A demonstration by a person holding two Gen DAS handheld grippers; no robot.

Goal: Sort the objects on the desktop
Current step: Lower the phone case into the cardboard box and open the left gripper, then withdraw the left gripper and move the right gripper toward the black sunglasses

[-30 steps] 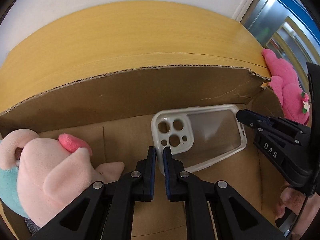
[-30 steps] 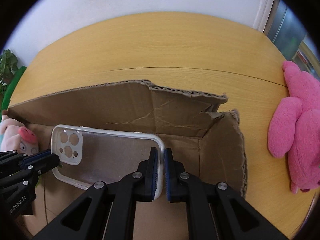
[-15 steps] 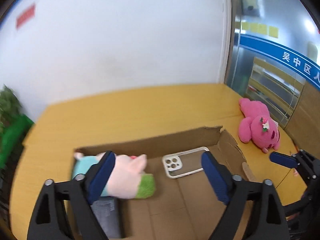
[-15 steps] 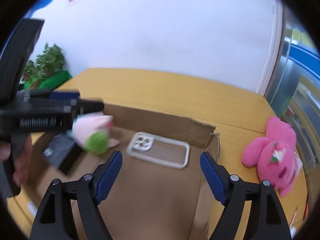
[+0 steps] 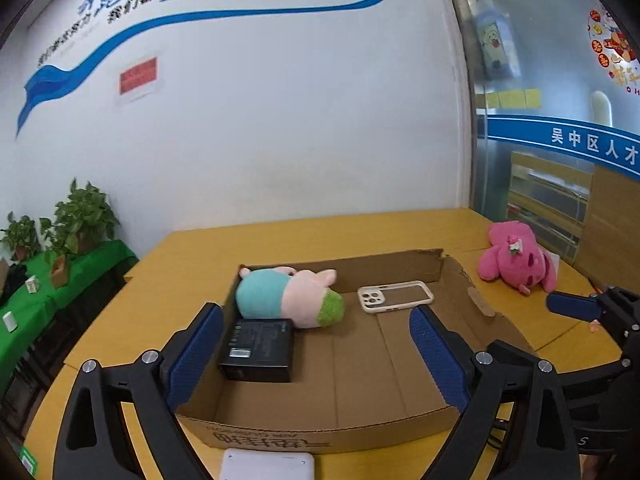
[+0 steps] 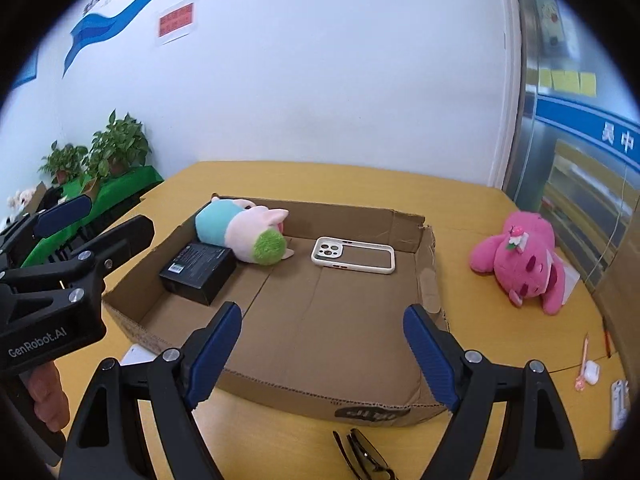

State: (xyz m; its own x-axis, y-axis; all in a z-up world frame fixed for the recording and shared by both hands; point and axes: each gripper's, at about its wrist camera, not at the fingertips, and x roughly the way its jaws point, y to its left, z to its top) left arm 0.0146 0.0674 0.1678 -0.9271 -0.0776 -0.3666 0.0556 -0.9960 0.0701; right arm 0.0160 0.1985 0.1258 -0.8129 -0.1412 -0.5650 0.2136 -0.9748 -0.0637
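Observation:
An open cardboard box [image 5: 400, 368] [image 6: 340, 340] lies on the yellow table. In it are a clear phone case [image 5: 395, 297] [image 6: 353, 255], a pink and teal plush pig [image 5: 288, 298] [image 6: 242, 236] and a black box [image 5: 258, 349] [image 6: 198, 268]. My left gripper [image 5: 316, 354] is open and empty above the box's near side. My right gripper [image 6: 324, 354] is open and empty over the box's front. A pink plush bear [image 5: 516, 256] [image 6: 520, 256] lies on the table to the right of the box.
A white flat object [image 5: 266, 464] lies in front of the box. Glasses [image 6: 362, 454], a white earbud case [image 6: 591, 370] and a small pink item [image 6: 579, 382] lie on the table at the right. Potted plants [image 6: 100, 152] stand on a green-covered table at left.
Both grippers let go of the phone case, opened wide and pulled back and up from the box. The case now lies flat at the box's back.

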